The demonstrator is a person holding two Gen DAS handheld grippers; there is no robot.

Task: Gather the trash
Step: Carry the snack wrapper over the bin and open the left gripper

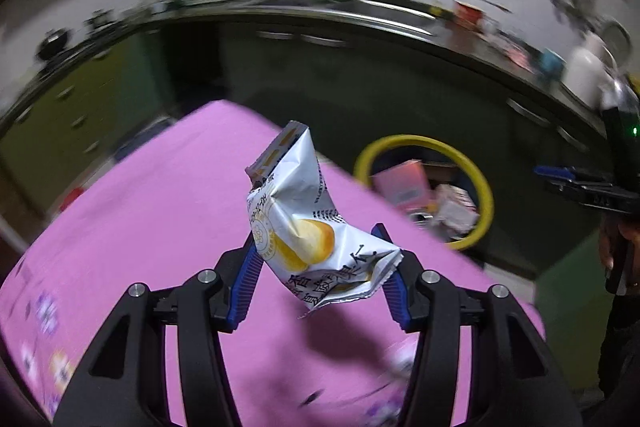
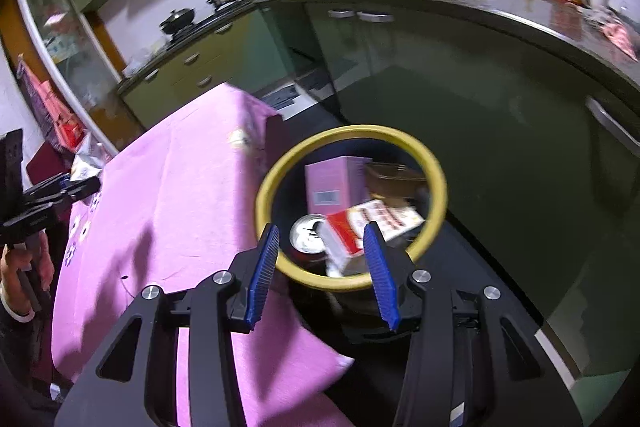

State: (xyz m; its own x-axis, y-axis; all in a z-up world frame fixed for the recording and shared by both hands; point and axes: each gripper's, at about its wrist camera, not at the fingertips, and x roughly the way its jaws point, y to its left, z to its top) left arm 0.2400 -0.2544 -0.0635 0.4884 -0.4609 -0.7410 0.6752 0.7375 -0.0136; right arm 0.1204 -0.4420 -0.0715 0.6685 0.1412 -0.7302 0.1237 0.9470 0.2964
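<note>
1. The left claw (image 1: pixel 320 267) grips a crumpled white snack wrapper with a yellow pastry print (image 1: pixel 304 219) – raised above the pink-clothed surface (image 1: pixel 140 227).
2. The right claw (image 2: pixel 320 263) gapes empty over the yellow-rimmed bin (image 2: pixel 438 187) – inside it a pink carton (image 2: pixel 336 183), red-and-white box (image 2: pixel 372 227) and can (image 2: pixel 306 235).

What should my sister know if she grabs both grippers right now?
Left gripper: shut on the wrapper, held up over the pink cloth.
Right gripper: open, nothing in it, poised over the bin.
Bin: beside the table, already holding a pink box, a red carton and a can.
Left to do: carry the wrapper to the bin and let go.
</note>
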